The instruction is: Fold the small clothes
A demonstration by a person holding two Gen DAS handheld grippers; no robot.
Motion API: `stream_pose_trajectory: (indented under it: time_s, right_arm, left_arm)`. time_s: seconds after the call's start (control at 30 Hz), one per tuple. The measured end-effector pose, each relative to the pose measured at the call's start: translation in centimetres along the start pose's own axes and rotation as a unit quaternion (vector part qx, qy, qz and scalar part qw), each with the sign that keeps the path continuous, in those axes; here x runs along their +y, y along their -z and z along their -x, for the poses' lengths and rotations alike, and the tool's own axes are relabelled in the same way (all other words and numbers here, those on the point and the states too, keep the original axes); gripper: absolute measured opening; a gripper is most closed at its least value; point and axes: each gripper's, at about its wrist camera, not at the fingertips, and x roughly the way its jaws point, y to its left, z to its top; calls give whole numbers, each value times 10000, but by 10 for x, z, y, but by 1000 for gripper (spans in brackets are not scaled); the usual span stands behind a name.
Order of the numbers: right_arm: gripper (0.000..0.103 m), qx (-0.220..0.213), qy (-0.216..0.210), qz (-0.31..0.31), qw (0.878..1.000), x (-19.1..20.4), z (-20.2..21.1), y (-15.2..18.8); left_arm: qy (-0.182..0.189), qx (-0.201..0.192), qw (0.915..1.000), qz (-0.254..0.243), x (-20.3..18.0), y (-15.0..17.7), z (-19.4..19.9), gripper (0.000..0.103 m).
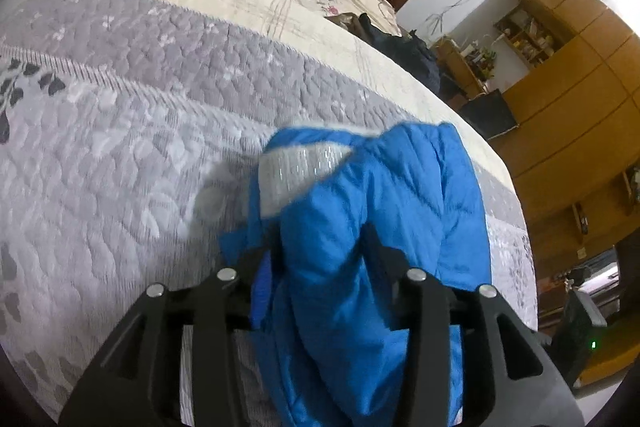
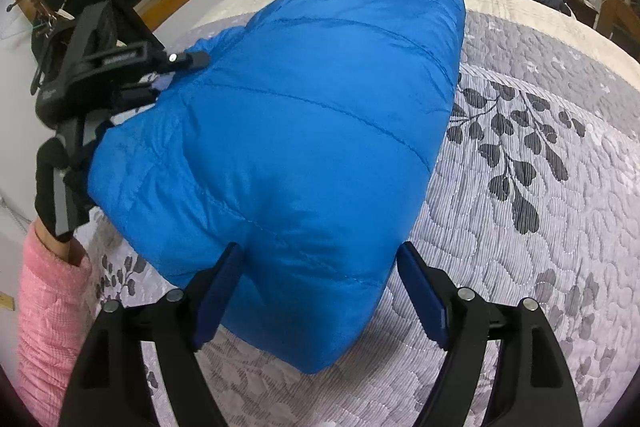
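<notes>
The puffy blue quilted jacket (image 2: 288, 131) lies on the grey leaf-patterned bedspread (image 2: 540, 227). Left gripper (image 1: 324, 259) clamps a bunched fold; right gripper (image 2: 320, 267) straddles the hem, jaws spread. Advise closing squarely before lifting.

The left gripper (image 1: 324, 239) is clamped on a bunched fold of the blue padded jacket (image 1: 360, 227), gripped by a black-gloved hand (image 2: 50, 183) with a pink sleeve (image 2: 48, 315). The right gripper (image 2: 320, 291) has its jaws spread wide around the jacket's near corner, blue pads (image 2: 424, 303) not pressing it
</notes>
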Motion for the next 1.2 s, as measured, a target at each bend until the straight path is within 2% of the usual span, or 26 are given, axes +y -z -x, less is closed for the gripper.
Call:
stream_pose_trajectory:
  time_s: [0.2,0.27,0.3,0.37,0.47,0.67,0.8,0.9,0.93,0.97,1.03,1.1,1.2]
  right_arm:
    - [80,-23,3,57,10000,0,2,1]
    - [80,-26,2,60,10000,1,4,3]
    - [80,-28,4,64,10000,0,4,3]
    - [80,-29,-1,74,10000,0,5,4]
    - [80,-26,-5,94,10000,2,4,5]
    - [80,-75,39,121,9999,8,2,4]
    - [80,-34,42,103,9999,8,0,5]
    - [80,-78,83,138,9998,9,3,5]
    - [80,-96,92,125,9998,8,5,5]
    - [79,-105,101,116,9998,7,6,5]
    - [79,-170,178,129,9996,7,10,5]
    - [79,-270,316,204,9989,9,16,5]
    - [80,-350,477,316,9978,14,20,6]
  left_arm:
    - [71,-56,9998,162,-2,-24,-11,47]
    - [41,-31,9997,241,0,-26,-16,31]
    - [-28,-76,9997,220,-1,-24,-16,28]
    - [-9,-220,9995,205,0,-21,-9,13]
    - [71,-405,9987,289,8,-16,4,11]
    - [-404,30,9991,136,19,-3,-25,14]
    - [-294,116,9992,242,24,-3,-24,15]
    - [-124,104,9994,293,25,-4,-12,20]
    - [-32,91,9993,373,27,-3,-5,29]
    - [21,57,9990,442,28,-1,0,47]
    - [137,-86,9989,439,26,5,16,62]
    - [260,-122,9992,268,20,13,29,65]
    - [279,-146,9995,-1,10,24,40,78]
